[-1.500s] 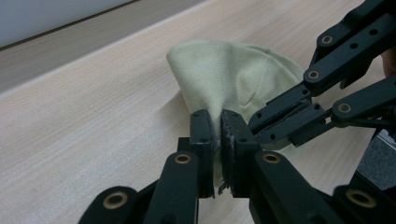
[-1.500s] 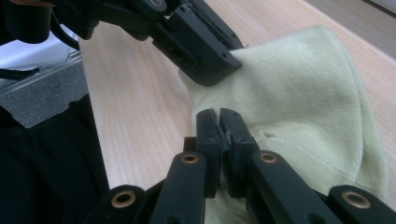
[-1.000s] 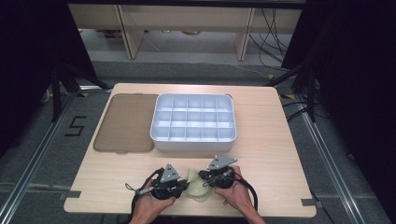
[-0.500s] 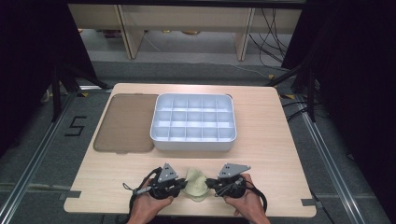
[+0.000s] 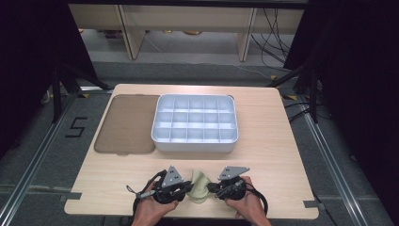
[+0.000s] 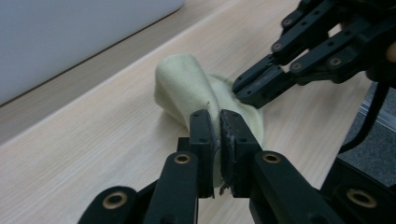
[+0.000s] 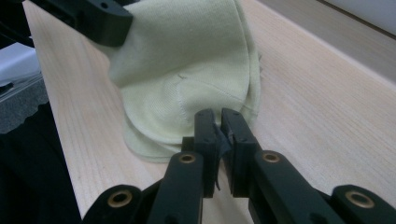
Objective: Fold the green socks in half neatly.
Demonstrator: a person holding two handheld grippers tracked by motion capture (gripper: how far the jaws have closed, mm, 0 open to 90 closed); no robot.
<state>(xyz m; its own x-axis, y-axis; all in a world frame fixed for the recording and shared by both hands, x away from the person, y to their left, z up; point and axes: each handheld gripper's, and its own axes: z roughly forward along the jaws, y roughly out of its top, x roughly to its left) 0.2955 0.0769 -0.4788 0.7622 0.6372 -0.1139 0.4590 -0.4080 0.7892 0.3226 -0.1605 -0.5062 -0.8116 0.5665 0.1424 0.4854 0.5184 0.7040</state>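
High view: I see the pale wooden surface (image 5: 263, 155) carrying a flat brown rectangular mat (image 5: 127, 123) at ten o'clock and a white plastic compartment tray (image 5: 195, 123) at twelve. At six o'clock, near my edge, lies the small pale yellow-green knitted cloth (image 5: 199, 185), bunched up between both tools. My left gripper (image 6: 219, 135) has its jaws pinching a fold of the cloth; my right gripper (image 7: 218, 135) has its jaws pressed together on the cloth's hem. I judge the cloth light, soft and limp, so it will sag and slip. I'd take hold at the hemmed edges or corners, apart, so it spreads flat.
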